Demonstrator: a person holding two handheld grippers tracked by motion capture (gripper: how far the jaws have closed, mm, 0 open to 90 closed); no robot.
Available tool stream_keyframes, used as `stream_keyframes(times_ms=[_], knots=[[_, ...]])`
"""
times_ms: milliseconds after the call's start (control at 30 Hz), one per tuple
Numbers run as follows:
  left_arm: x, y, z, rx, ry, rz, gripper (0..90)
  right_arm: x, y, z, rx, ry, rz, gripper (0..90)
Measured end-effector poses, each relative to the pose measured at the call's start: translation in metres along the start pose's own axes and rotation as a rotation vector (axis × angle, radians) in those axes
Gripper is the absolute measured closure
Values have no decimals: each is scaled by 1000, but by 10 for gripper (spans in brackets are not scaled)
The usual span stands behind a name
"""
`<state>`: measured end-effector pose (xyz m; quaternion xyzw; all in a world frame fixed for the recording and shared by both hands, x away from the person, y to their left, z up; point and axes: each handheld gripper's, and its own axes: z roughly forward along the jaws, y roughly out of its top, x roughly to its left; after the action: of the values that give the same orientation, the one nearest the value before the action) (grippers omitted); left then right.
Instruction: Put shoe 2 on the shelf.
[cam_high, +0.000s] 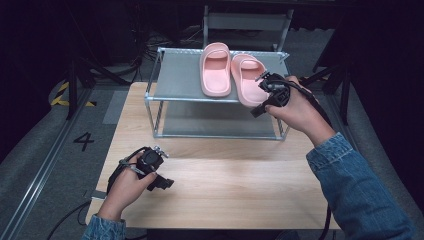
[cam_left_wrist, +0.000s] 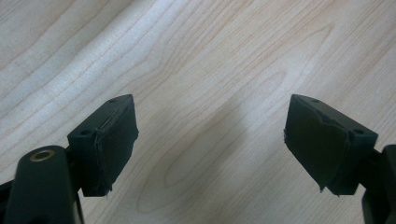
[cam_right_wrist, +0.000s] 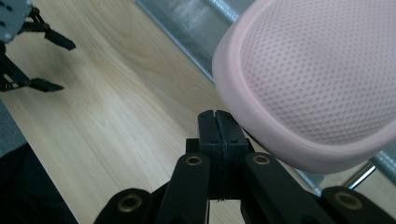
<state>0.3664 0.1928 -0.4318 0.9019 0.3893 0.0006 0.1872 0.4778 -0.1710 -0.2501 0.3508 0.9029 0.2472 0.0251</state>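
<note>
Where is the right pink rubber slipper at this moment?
In the high view, the right pink rubber slipper lies on the grey metal rack's top shelf, beside the left pink slipper, heel overhanging the front edge.

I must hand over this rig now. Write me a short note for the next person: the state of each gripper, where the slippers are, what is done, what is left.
Left gripper: open, nothing between the jaws, low over the wooden table, near its left front.
Right gripper: jaws shut together, nothing held, right beside the heel of the right slipper.
Slippers: both pink, on the top shelf of the metal rack. The left slipper lies fully on the shelf; the heel of the right one sticks out over the front edge.
Done: both slippers are on the rack.
Left: probably push the right slipper back to line up with the other.
</note>
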Motion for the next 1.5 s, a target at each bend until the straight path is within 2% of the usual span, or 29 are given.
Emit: stream_keyframes(times_ms=[333, 367, 600, 700, 867, 967, 1200, 1500], knots=[[0, -7, -1, 6, 8, -17, 178, -14, 17, 7, -18, 6, 39, 900], [1, -7, -1, 5, 9, -10, 178, -15, 20, 9, -17, 12, 48, 900], [2, -11, -3, 2, 11, -22, 178, -21, 31, 17, -11, 60, 83, 900], [3, -12, -3, 0, 14, -27, 178, -24, 35, 20, -5, 61, 98, 900], [3, -12, -3, 1, 14, -23, 178, -30, 39, 25, 1, 101, 132, 900], [3, -12, -3, 3, 14, -22, 178, -32, 41, 29, 12, 103, 143, 900], [4, -12, -3, 0, 19, -25, 178, -36, 42, 33, 31, 96, 152, 900], [3, -11, -3, 1, 10, -24, 178, -32, 45, 34, 30, 102, 149, 889]])
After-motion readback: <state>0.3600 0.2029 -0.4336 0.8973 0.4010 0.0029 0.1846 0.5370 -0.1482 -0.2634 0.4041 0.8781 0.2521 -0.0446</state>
